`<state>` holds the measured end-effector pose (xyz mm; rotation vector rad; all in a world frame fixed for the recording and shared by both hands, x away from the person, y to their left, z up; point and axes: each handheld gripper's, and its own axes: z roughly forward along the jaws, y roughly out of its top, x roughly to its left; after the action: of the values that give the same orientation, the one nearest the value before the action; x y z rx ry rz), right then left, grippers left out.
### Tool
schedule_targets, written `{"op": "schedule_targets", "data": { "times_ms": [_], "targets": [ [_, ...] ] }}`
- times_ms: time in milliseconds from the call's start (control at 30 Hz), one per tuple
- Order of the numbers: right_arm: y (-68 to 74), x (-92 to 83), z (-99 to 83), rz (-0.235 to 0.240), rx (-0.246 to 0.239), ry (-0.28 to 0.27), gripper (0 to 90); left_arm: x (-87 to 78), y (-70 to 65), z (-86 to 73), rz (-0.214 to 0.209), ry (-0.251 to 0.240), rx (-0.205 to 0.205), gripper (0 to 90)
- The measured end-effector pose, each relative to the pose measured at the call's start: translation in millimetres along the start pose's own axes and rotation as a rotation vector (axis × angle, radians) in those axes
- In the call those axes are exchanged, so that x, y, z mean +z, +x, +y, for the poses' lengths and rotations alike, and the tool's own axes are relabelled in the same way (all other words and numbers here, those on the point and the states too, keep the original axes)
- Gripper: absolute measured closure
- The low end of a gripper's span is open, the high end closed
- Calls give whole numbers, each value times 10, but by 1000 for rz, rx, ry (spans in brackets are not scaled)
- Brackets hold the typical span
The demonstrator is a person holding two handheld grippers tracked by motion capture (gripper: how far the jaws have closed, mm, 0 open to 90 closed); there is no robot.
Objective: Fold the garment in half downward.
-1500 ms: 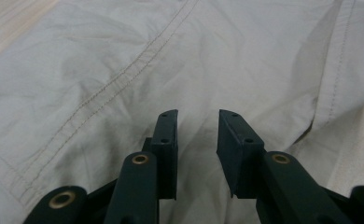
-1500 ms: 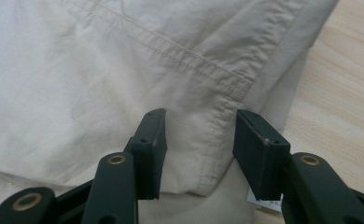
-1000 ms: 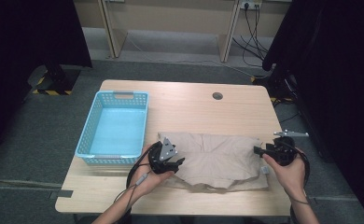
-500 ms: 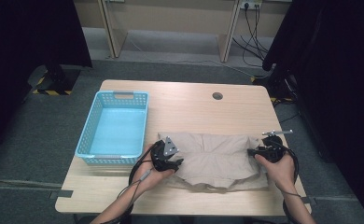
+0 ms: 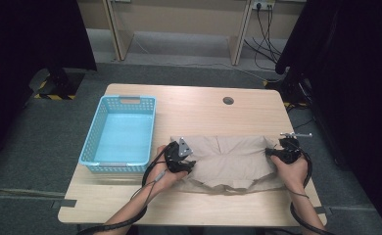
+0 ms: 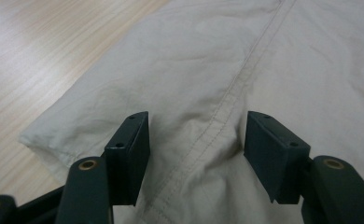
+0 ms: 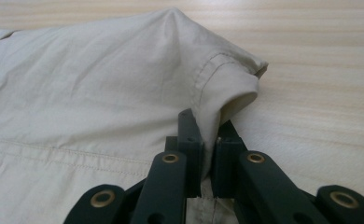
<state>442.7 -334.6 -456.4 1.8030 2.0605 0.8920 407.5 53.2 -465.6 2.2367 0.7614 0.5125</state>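
I'm working a beige garment (image 5: 230,161) that lies spread and creased on the near half of the wooden table (image 5: 194,105), just right of the blue basket (image 5: 120,132), which stands empty. My right gripper (image 7: 207,154) has just been closing, and its 2 jaws are now clenched on a fold of cloth at the garment's right edge — the hemmed cuff puckers up between them in the right gripper view. In the high view that same right gripper (image 5: 282,152) sits at the garment's right end. My left gripper (image 6: 196,154) is not gripping yet: its jaws stand apart, straddling a stitched seam (image 6: 245,74) near the left hem, with cloth bulging up between them but neither pad pressing on it, as far as I can see. From above, the left gripper (image 5: 189,166) rests on the garment's left end.

To do this step well, I judge I should close the left jaws squarely on the seam, where the cloth is thickest, taking both layers rather than just the top one. Then both hands should rise together and level — pulling gently apart so the cloth tautens without slipping from the right cuff
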Motion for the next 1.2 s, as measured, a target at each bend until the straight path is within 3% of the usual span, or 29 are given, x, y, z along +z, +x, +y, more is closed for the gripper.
{"op": "schedule_targets", "data": {
  "times_ms": [233, 433, 500, 567, 600, 767, 867, 967, 1200],
  "targets": [
    [-96, 12, 75, -29, 50, -19, 852, 168, 79, 163, 7, 13, -6, 406],
    [-116, 7, 90, -29, 37, -15, 832, 198, 148, 199, 21, 7, -25, 408],
    [-128, 1, 82, -34, 14, -21, 762, 173, 155, 195, 23, 0, -20, 403],
    [-120, -25, 66, -40, -4, -30, 621, 154, 161, 195, 26, -6, -18, 392],
    [-123, -43, 55, -51, -27, -40, 553, 104, 172, 193, 21, -27, -30, 385],
    [-82, -240, 27, -112, -97, -73, 400, -76, 202, 165, 12, -70, -84, 328],
    [-50, -401, 68, -130, -126, -119, 366, -178, 189, 142, -1, -91, -102, 294],
    [13, -518, 122, -101, -141, -144, 363, -283, 145, 115, -4, -105, -103, 277],
    [55, -579, 134, -87, -145, -161, 363, -363, 104, 119, -3, -110, -101, 264]
  ]
}}
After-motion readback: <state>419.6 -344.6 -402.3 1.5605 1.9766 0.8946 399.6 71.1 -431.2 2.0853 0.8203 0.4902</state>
